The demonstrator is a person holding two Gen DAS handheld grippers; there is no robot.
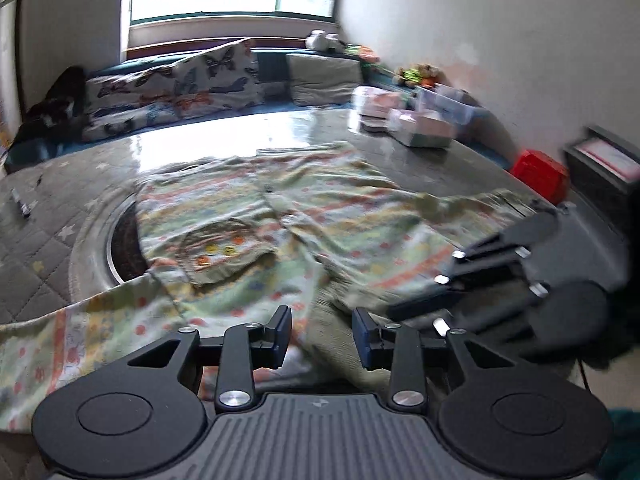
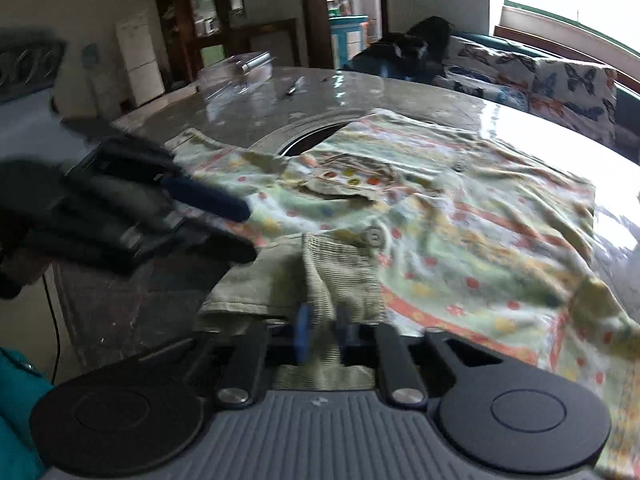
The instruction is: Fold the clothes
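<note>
The left gripper [image 1: 322,336] hovers with jaws spread wide, empty, above the patterned shirt [image 1: 256,216] spread across the glossy table [image 1: 420,152]. The right gripper [image 2: 324,334] is clenched on the shirt's olive ribbed hem [image 2: 340,276]. Clear storage boxes [image 1: 440,108] sit at two o'clock, contents blurred; no writing is readable.

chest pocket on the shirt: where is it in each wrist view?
Left wrist: pocket left of centre, beyond the open left claw.
Right wrist: pocket above centre, beyond the right claw, which is shut on the shirt's ribbed hem.
Shared landmark: the round hole in the table, beside the pocket.
</note>
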